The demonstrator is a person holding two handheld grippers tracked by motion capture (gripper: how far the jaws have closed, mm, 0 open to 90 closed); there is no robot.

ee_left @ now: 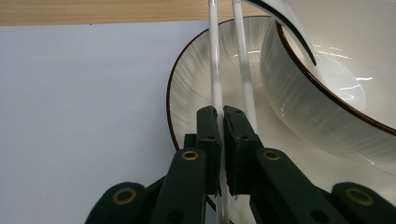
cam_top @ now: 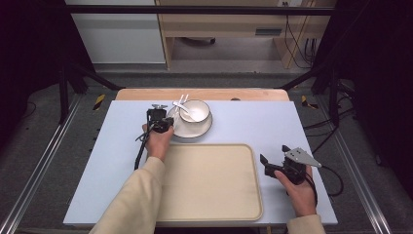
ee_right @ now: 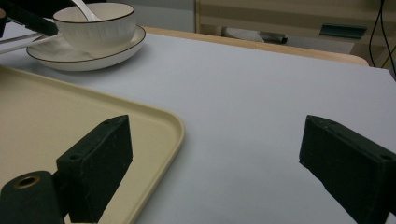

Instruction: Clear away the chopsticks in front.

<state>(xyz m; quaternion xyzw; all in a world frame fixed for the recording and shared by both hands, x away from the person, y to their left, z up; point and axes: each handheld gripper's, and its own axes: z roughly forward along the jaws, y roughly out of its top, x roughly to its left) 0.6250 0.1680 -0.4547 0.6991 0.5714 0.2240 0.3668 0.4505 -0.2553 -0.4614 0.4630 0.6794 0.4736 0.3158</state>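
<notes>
Left hand-held gripper (ee_left: 220,122) is clenched on one of two white chopsticks (ee_left: 215,70) lying across the ribbed, dark-rimmed plate (ee_left: 196,79), left of the matching bowl (ee_left: 327,112). Right hand-held gripper (ee_right: 215,154) stands released, well right of the plate, beside the beige tray (cam_top: 209,195) on the tabletop (cam_top: 253,122).

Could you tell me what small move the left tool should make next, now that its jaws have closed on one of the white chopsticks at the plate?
Probably a slight lift: the left tool is pinching one chopstick over the plate, beside the bowl, so raising it clears the rim.
</notes>
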